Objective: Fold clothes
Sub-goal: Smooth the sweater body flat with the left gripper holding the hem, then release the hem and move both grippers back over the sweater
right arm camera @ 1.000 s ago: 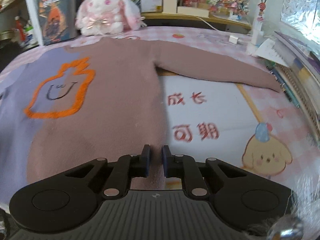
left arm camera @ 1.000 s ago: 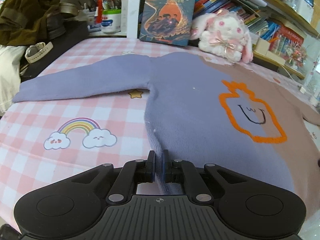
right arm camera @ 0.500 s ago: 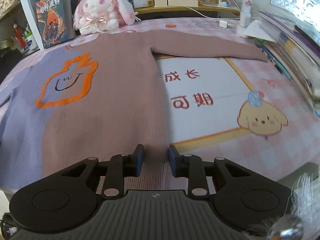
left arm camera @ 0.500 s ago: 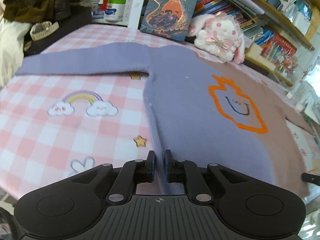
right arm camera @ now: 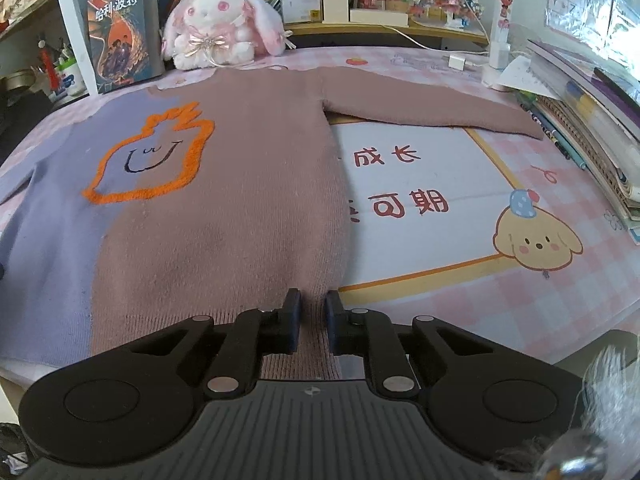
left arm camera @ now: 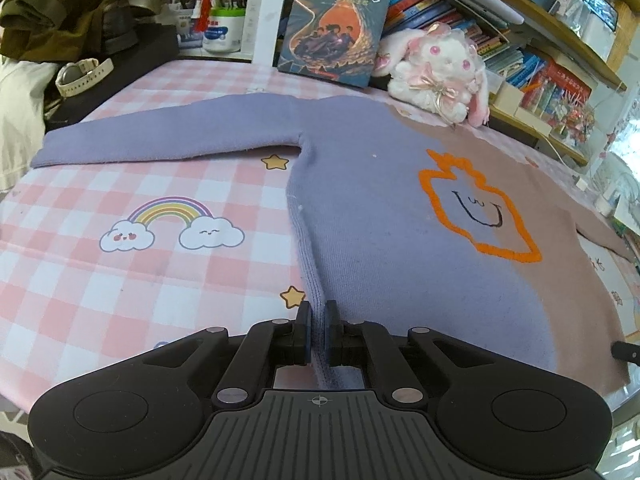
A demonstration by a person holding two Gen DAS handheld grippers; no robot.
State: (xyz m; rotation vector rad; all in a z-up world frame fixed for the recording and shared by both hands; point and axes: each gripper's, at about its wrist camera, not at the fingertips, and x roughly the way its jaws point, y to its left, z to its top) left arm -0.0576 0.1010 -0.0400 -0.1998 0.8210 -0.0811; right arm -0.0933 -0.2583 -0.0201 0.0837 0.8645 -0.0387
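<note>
Lilac-and-mauve knit sweater (left arm camera: 380, 216) lies flat on the pink-check tabletop (left arm camera: 120, 288). Left tool (left arm camera: 317, 330) pinches the lilac hem corner; right tool (right arm camera: 312, 320) closing on the mauve one, likely for folding upward.

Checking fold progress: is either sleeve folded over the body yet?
No. The purple sleeve and the brown sleeve both lie stretched straight out from the sweater, flat on the mat.
</note>
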